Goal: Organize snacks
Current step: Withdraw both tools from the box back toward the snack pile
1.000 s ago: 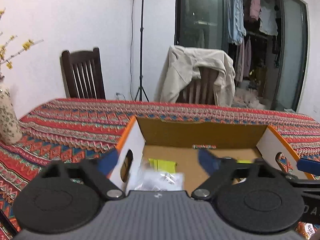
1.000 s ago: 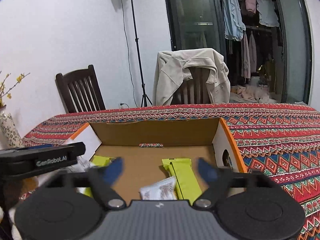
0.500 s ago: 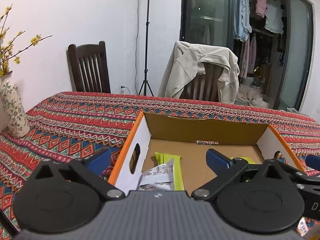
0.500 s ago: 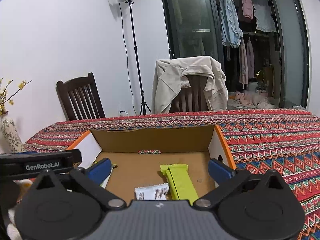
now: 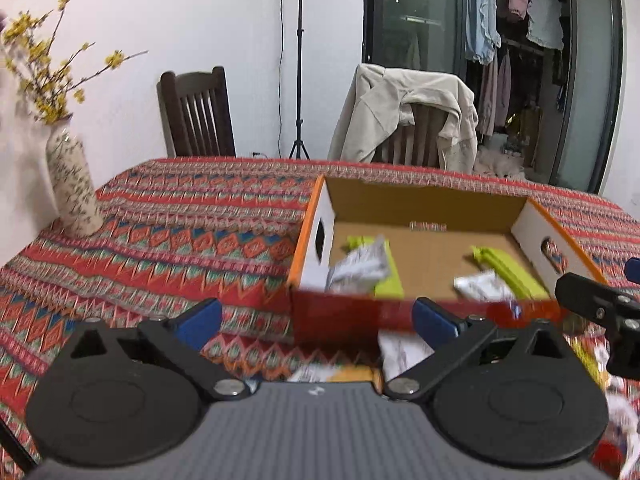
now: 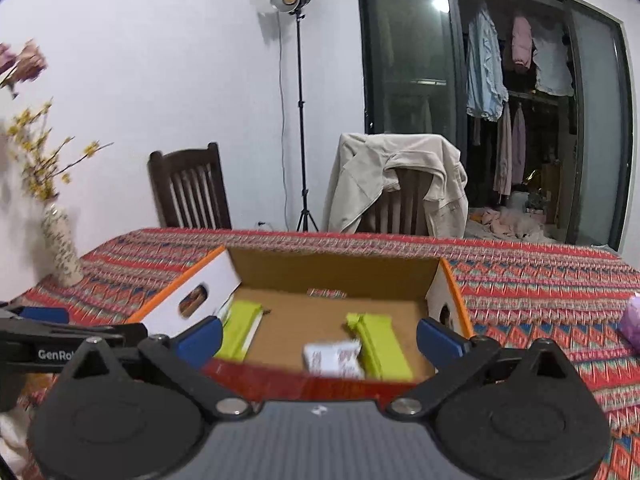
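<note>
Snacks sit mostly inside the cardboard box [image 6: 340, 270] on the patterned tablecloth [image 5: 168, 240]. In the box: a lime-green packet [image 6: 240, 330] on the left w/ a silvery-white pouch [image 5: 360, 266] lying partly over it, another lime-green packet [image 6: 380, 344] toward the right, and a white pouch w/ red print [image 6: 334, 360] just beside it, touching or nearly so. Something small and patterned [image 6: 326, 293] lies by the box's back wall; can't tell what it is.

More wrappers [image 5: 404, 350] lie on the cloth outside the box's red front wall, near the left gripper; blurred, so no telling which kind.

Left gripper [image 5: 318, 320] hovers in front of the box, off its left front corner, jaws spread wide, nothing between them. Right gripper [image 6: 320, 338] is just over the front wall, jaws also spread wide and empty, blue fingertips [image 6: 440, 340] roughly level w/ the box sides.

Bkgd: flowered vase [image 5: 72, 188] w/ yellow blossoms at the table's left edge, dark wooden chair [image 6: 190, 188], second chair draped w/ a beige jacket [image 6: 396, 176], light stand [image 6: 296, 112] by the wall, pinkish object [image 6: 632, 320] at the far right on the cloth.
</note>
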